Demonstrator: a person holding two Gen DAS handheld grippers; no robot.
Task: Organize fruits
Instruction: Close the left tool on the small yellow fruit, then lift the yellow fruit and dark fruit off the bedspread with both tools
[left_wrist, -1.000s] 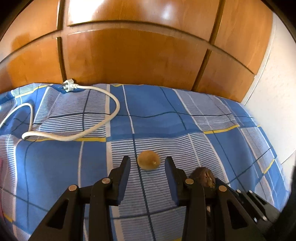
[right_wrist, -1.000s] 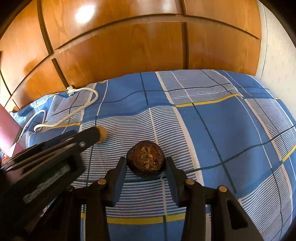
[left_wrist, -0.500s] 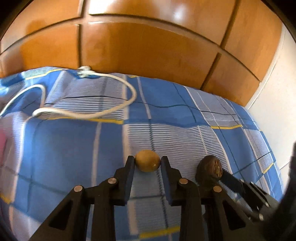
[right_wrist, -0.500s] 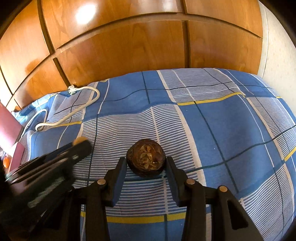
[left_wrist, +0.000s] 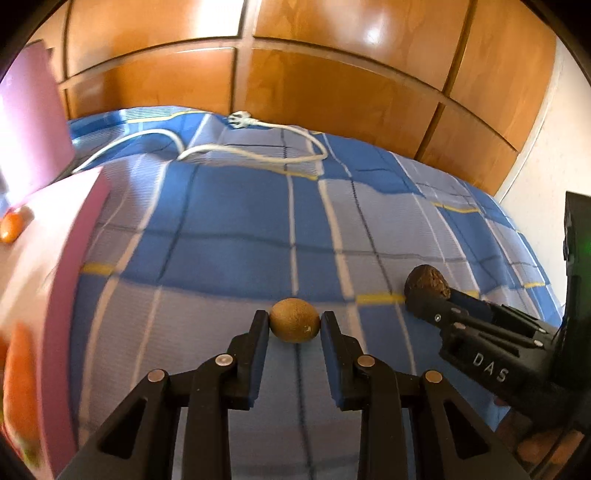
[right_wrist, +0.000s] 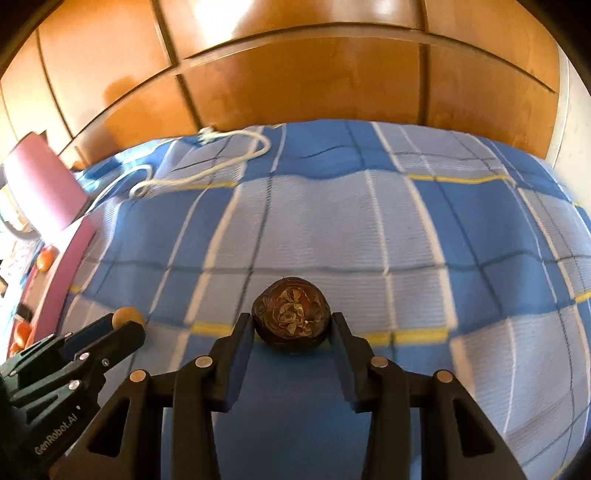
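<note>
My left gripper (left_wrist: 294, 325) is shut on a small brown kiwi (left_wrist: 294, 320), held above the blue plaid bedcover (left_wrist: 236, 229). My right gripper (right_wrist: 293, 325) is shut on a dark brown round fruit (right_wrist: 290, 319), also lifted. The right gripper and its fruit show in the left wrist view (left_wrist: 426, 284); the left gripper with the kiwi shows in the right wrist view (right_wrist: 127, 318). A pink box (left_wrist: 55, 258) with orange fruits (left_wrist: 13, 227) stands at the left.
A white power cable (left_wrist: 255, 155) lies at the back of the bed. Wooden wardrobe doors (left_wrist: 332, 74) stand behind. A white wall (left_wrist: 554, 147) is at the right. The pink box's lid (right_wrist: 40, 184) stands open at the left.
Both grippers have swung left with their fruits, lifting them off the cover. The pink box with orange fruits has come into view at the left.
</note>
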